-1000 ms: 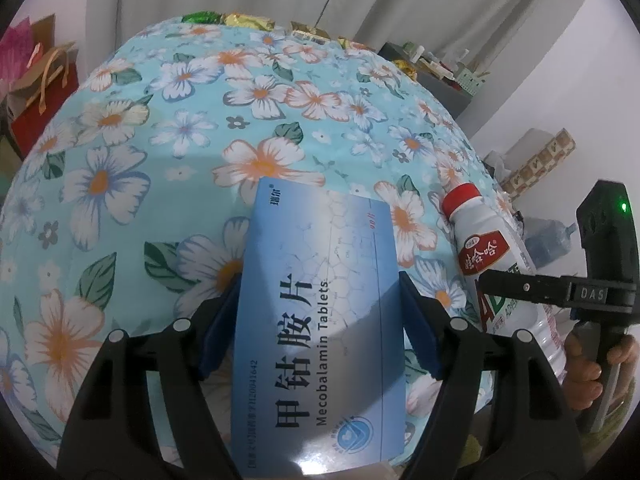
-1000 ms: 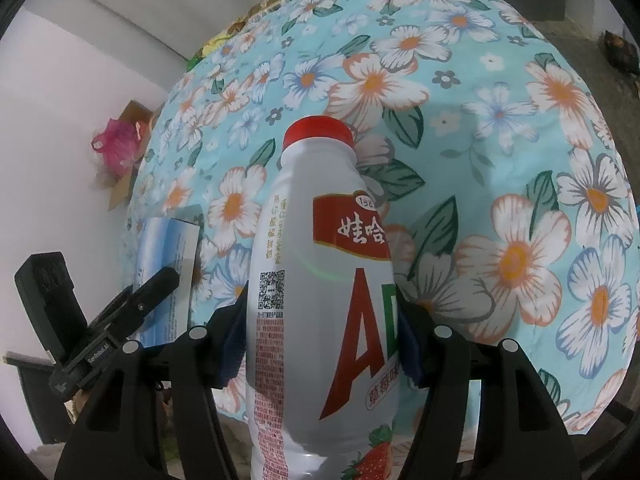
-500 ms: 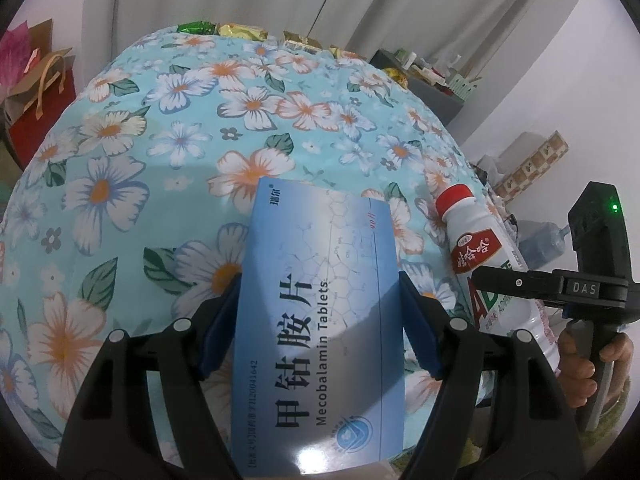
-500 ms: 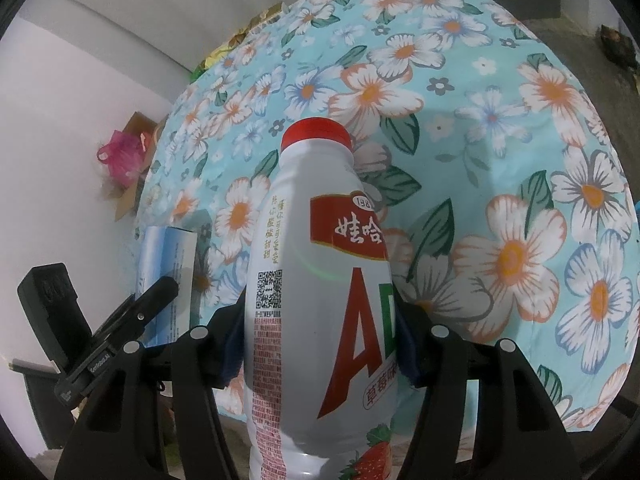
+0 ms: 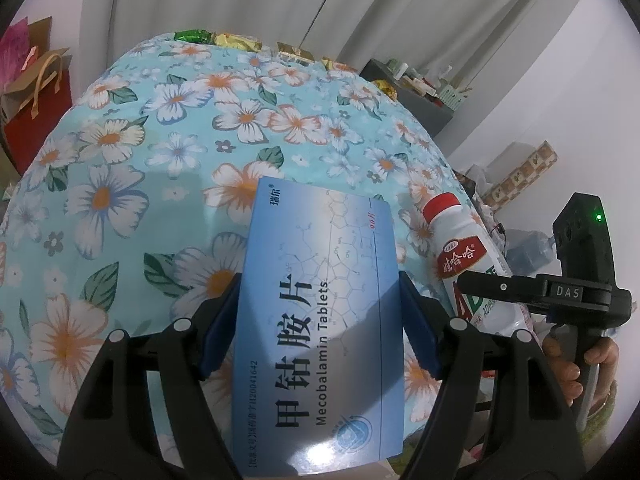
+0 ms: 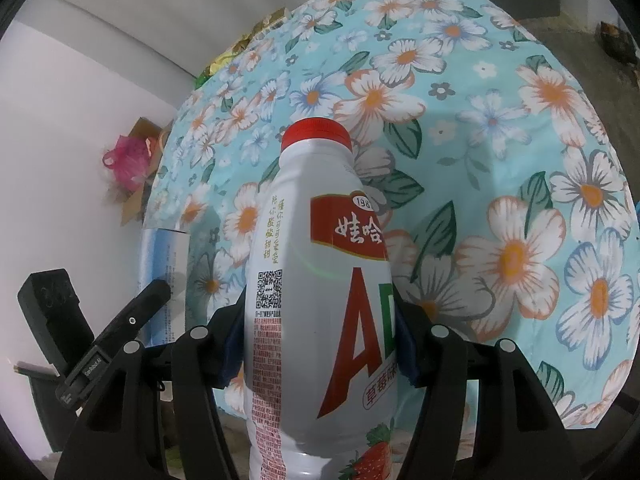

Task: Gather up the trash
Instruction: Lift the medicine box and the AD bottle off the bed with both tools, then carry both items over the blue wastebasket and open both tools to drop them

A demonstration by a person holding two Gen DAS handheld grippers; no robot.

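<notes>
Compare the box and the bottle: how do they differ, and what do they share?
The box is flat, rectangular and blue; the bottle is round, white, with a red cap. The left gripper holds the box; the right gripper holds the bottle. Both are clamped between blue pads above the floral tablecloth.

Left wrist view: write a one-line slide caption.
Left gripper clamps a blue tablet box above the floral tablecloth; beside it, the right gripper holds a red-capped bottle.

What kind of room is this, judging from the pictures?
Probably a room in a home: a table under a flowered cloth, curtains behind it, paper gift bags by the wall, and a side shelf with small household items.
</notes>
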